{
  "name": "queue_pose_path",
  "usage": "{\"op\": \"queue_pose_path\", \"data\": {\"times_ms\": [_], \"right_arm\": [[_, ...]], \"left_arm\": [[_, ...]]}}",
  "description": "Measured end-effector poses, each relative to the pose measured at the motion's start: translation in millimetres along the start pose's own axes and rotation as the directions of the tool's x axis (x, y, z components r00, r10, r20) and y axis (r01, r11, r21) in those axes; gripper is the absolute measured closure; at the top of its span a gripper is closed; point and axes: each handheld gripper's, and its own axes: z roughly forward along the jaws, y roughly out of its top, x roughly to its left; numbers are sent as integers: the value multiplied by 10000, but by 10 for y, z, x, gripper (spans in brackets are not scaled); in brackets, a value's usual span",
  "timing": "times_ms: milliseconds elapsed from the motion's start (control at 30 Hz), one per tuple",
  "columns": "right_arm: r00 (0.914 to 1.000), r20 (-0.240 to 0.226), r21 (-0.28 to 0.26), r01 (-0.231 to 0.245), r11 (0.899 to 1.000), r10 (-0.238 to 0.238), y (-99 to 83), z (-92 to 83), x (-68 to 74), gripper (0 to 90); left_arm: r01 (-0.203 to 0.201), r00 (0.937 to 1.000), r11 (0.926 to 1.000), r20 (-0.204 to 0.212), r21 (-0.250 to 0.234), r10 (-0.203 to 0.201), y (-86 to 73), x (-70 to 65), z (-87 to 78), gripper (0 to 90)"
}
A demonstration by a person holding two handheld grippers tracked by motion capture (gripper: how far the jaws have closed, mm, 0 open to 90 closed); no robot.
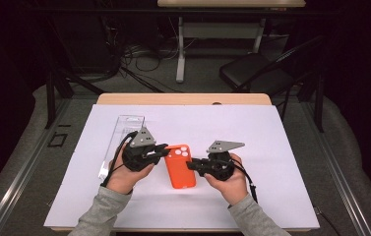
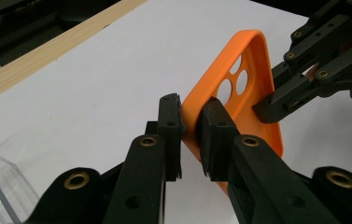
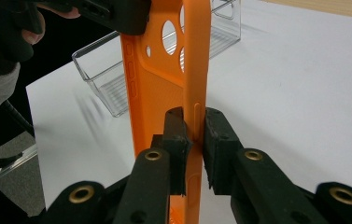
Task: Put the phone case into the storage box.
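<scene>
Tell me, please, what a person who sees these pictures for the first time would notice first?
First the orange phone case, bright against the white sheet, in the middle of the table. Both grippers pinch its side walls: the left gripper near the end with the camera holes, the right gripper on the opposite side. A clear plastic box lies to the left of them.

Bright overhead light floods the white worktop while the room behind sits almost black; shadows are soft, and the close views blur slightly up near the lens.
</scene>
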Motion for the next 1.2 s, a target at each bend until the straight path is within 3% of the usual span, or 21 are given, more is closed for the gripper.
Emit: {"op": "queue_pose_path", "data": {"times_ms": [833, 1200], "right_arm": [[9994, 34, -136, 355, 9993, -355, 64, -49, -9, 527], [9957, 121, 60, 913, 9958, -914, 101, -57, -7, 506]], "left_arm": [[191, 9995, 9997, -233, -163, -195, -6, 81, -83, 802], [211, 9991, 9995, -355, -226, -219, -5, 108, -129, 802]]}}
